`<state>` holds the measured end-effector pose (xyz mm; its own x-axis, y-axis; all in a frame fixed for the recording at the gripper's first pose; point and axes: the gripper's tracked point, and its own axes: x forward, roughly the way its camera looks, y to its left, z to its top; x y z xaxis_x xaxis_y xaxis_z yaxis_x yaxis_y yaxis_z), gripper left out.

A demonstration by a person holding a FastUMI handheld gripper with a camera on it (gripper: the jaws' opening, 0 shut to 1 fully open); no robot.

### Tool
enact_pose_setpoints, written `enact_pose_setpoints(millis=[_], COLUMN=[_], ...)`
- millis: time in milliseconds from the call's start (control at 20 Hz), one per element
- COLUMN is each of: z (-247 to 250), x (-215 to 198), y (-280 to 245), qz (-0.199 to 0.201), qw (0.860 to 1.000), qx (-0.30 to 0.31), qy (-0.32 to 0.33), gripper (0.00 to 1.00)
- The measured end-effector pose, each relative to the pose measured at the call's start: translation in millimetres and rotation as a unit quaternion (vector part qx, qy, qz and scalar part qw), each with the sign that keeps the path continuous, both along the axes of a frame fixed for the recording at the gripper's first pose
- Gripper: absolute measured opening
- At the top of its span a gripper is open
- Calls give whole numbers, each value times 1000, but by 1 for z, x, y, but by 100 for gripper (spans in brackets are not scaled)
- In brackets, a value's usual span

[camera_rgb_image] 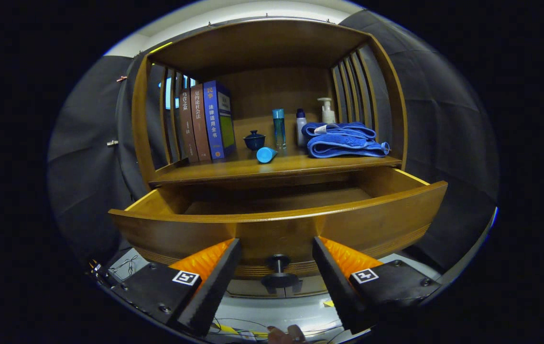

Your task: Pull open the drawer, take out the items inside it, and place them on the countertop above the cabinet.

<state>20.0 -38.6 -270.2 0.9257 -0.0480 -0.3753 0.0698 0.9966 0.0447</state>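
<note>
wooden drawer (281,229) front and knob (279,273) between open claw (277,267) fingers

The drawer (348,224) and the cabinet (262,48) are of wood with a smooth, satin varnish that catches the light, as does the countertop (272,167). The knob (279,274) looks like dark matt metal. The folded towel (343,139) is soft, nubbly cloth. The books (207,122) have glossy paper covers; the small bottles (279,126) look like smooth plastic. The gripper (277,267) has ribbed pads, its fingers spread wide either side of the knob.
</note>
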Motion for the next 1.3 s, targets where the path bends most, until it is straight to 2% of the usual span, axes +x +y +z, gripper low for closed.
enact_pose_setpoints(millis=[800, 1300], z=[-10, -10], x=[90, 102], y=[-1, -2], qz=[-9, -10], qw=[1000, 1000], qx=[0, -6], qy=[-13, -15], gripper=[100, 99])
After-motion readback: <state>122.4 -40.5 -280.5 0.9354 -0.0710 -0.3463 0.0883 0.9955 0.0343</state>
